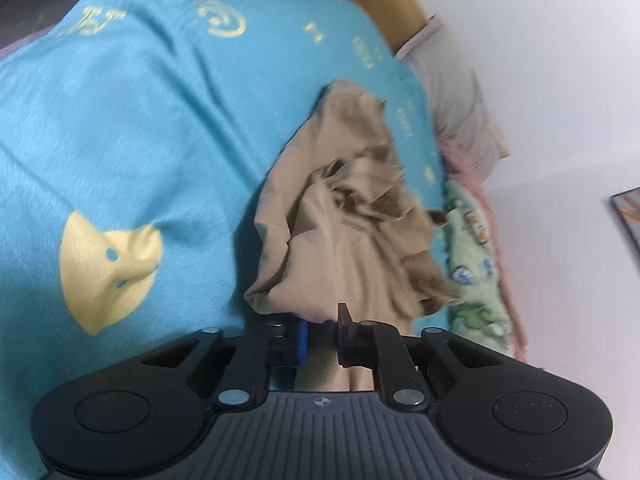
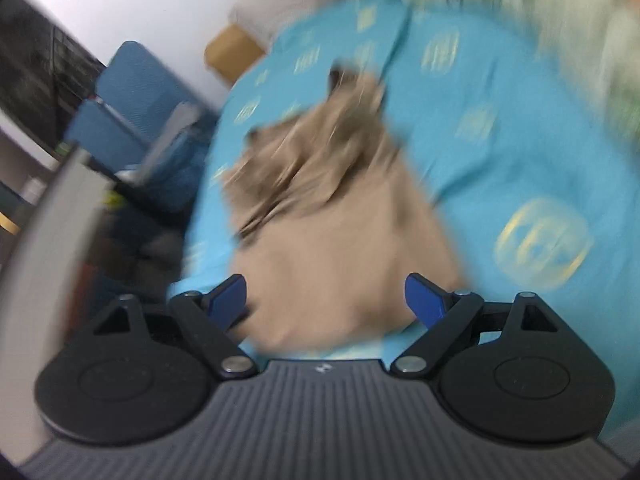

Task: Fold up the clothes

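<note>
A crumpled tan garment (image 1: 344, 216) lies on a bed covered by a turquoise sheet (image 1: 132, 128) printed with pale yellow shapes. In the left wrist view the left gripper (image 1: 322, 336) has its two fingers drawn close together, and a narrow gathered edge of the tan cloth runs down between the blue pads, so the claw is clamped on the near end of the garment; the rest of the cloth spreads away from the fingertips in bunched folds toward the far side of the bed. To the right of the garment a green patterned blanket (image 1: 476, 264) lies along the bed's edge beside a white wall (image 1: 560, 80), with a grey pillow (image 1: 452, 92) farther up. The right wrist view is heavily blurred. There the right gripper (image 2: 326, 300) stands with its fingers wide apart, and the near edge of the tan garment (image 2: 332, 240) lies between the blue pads without either one pressing on it. A blue chair (image 2: 132, 112) stands off the bed's left side.
</note>
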